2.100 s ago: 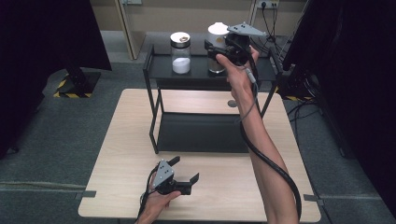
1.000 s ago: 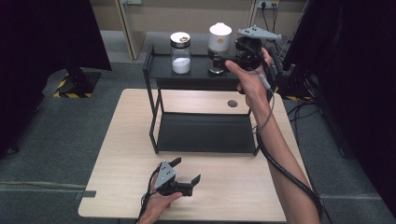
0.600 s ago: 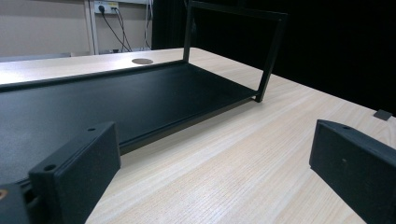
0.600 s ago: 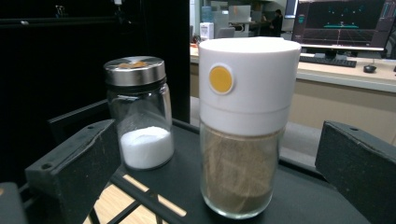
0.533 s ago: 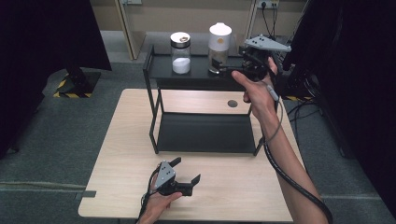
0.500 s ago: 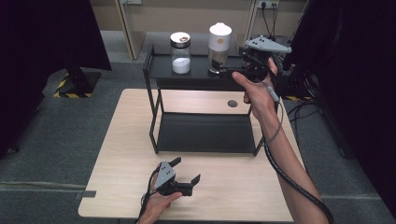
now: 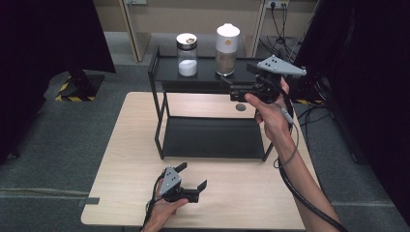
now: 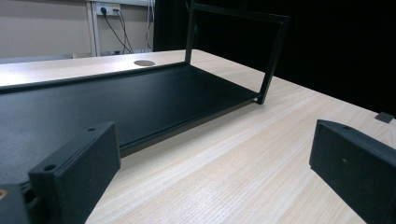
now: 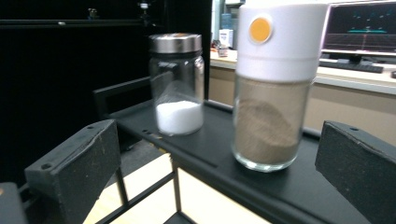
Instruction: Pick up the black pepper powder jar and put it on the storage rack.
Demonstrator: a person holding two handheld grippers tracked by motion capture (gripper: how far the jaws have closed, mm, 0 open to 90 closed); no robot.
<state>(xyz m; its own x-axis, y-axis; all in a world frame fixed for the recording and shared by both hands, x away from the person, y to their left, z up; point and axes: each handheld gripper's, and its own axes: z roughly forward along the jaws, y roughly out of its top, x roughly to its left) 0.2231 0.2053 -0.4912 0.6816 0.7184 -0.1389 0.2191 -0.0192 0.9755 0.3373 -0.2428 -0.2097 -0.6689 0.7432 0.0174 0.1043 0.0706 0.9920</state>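
A black two-tier rack (image 7: 159, 104) stands on the wooden table (image 7: 130, 159). On its top shelf (image 9: 210, 156) stand two jars side by side: a glass jar with a metal lid (image 7: 187, 55) (image 9: 180, 84) holding white powder, and a white-capped jar (image 7: 227, 48) (image 9: 275, 88) holding brown powder. My right gripper (image 7: 233, 89) (image 9: 215, 177) hovers open just right of the shelf, facing both jars and touching neither. Near the table's front edge my left gripper (image 7: 192, 176) (image 8: 215, 177) rests open with nothing between its jaws, facing the rack's lower shelf (image 8: 116, 102).
A round cable hole (image 7: 241, 107) sits in the table behind the rack. Dark curtains flank both sides, and cables (image 7: 314, 113) lie on the floor to the right. Bare wood (image 8: 243, 154) lies between the left gripper and the rack.
My right gripper has drawn back from the white-capped jar toward the right and the person, leaving the jar standing on the top shelf. The left gripper has not moved.
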